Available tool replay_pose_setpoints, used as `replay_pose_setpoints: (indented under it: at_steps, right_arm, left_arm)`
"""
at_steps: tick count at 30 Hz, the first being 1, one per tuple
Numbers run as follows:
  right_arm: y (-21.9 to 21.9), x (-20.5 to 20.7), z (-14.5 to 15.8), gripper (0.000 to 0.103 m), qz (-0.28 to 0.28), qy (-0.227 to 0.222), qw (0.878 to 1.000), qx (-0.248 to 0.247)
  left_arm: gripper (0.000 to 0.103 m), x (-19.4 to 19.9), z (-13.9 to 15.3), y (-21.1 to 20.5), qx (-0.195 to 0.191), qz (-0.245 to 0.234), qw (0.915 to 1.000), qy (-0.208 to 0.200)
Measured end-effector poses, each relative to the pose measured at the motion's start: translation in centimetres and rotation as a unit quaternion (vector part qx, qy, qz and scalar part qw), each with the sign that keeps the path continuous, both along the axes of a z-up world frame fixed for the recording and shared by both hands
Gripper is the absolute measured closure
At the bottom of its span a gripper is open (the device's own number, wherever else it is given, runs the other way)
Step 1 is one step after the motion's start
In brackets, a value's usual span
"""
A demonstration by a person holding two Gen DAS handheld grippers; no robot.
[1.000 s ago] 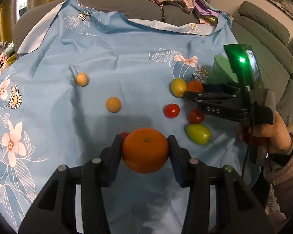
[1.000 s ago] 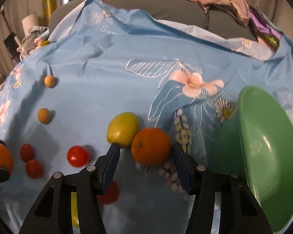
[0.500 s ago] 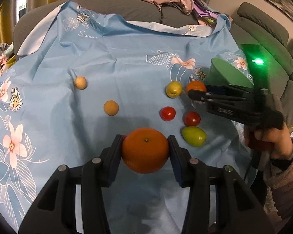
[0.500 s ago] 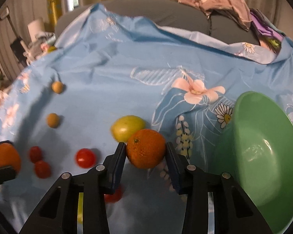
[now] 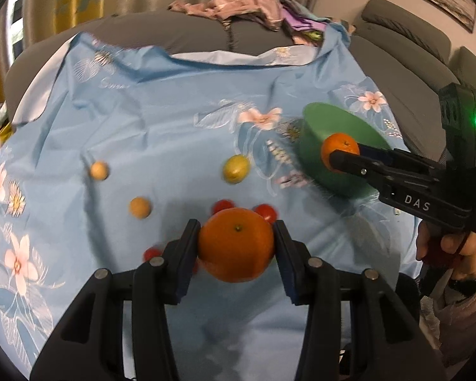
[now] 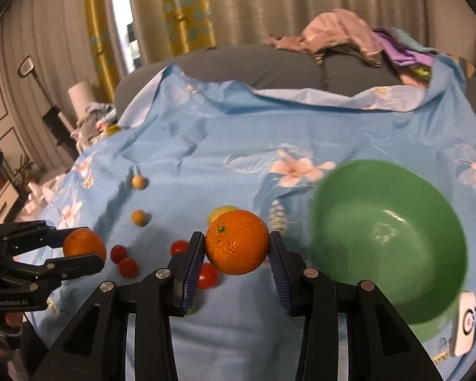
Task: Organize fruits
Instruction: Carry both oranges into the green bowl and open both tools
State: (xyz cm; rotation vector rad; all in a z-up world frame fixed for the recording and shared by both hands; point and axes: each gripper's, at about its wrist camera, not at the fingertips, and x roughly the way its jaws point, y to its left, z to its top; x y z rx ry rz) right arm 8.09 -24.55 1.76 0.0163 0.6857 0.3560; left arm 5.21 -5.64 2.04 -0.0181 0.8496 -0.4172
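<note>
Gripping one orange [image 5: 236, 249] between its pads, the left gripper [image 5: 236, 250] is held above the blue cloth [image 5: 158, 127]. To its right, the right gripper [image 6: 237, 250] clamps a second orange [image 6: 237, 242], raised beside the green bowl [image 6: 390, 244]. A person's hand [image 5: 450, 247] holds its handle from below. Small tomatoes [image 6: 123, 260] lie under both grippers.

Two oranges are lifted off the blue cloth: one [image 5: 236, 249] at 6 o'clock, the other [image 5: 339, 149] at 3 o'clock before the green bowl [image 5: 320, 123]. A yellow-green fruit [image 5: 235, 169] lies centre, two tan balls [image 5: 99, 170] at 9 o'clock, red tomatoes [image 5: 266, 212] below.
</note>
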Motion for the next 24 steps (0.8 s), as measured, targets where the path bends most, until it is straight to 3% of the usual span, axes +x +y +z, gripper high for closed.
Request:
replay_pose_setpoints:
  at_steps: [6, 13, 24]
  right_arm:
    - [-4.6, -0.6, 0.1, 0.061, -0.056, -0.007, 0.998, 0.007]
    - [-8.9, -1.0, -0.7, 0.061, -0.105, 0.001, 0.994, 0.015]
    - [-11.1, -1.2, -2.1, 0.061, -0.127, 0.015, 0.992, -0.001]
  left_arm:
    - [0.057, 1.4, 1.4, -4.5, 0.003, -0.05, 0.9986, -0.016]
    - [0.057, 3.7, 2.8, -10.3, -0.019, -0.114, 0.9928, -0.031]
    - [0.057, 7.6, 0.9, -17.3, -0.015, -0.157, 0.9875, -0.006]
